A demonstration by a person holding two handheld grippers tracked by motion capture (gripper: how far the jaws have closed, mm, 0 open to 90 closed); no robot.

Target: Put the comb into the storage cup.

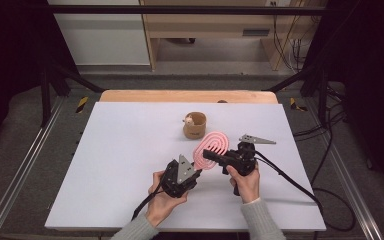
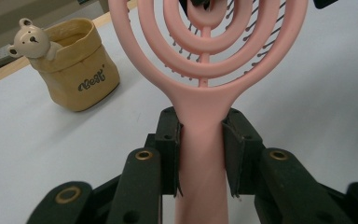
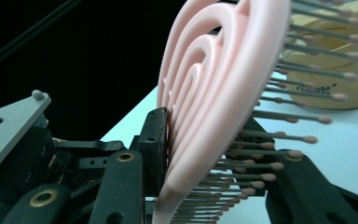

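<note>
Pink hairbrush (image 1: 211,149) off desk (image 1: 110,165) | left gripper (image 1: 189,176) jaws clamp handle | right gripper (image 1: 211,155) jaws clenched across head

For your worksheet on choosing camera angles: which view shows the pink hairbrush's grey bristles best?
The right gripper view: the bristles stick out sideways from the pink hairbrush, tips plain. The left gripper view catches them through the head's rings. The high view gives the brush small, bristles too fine to tell.
</note>
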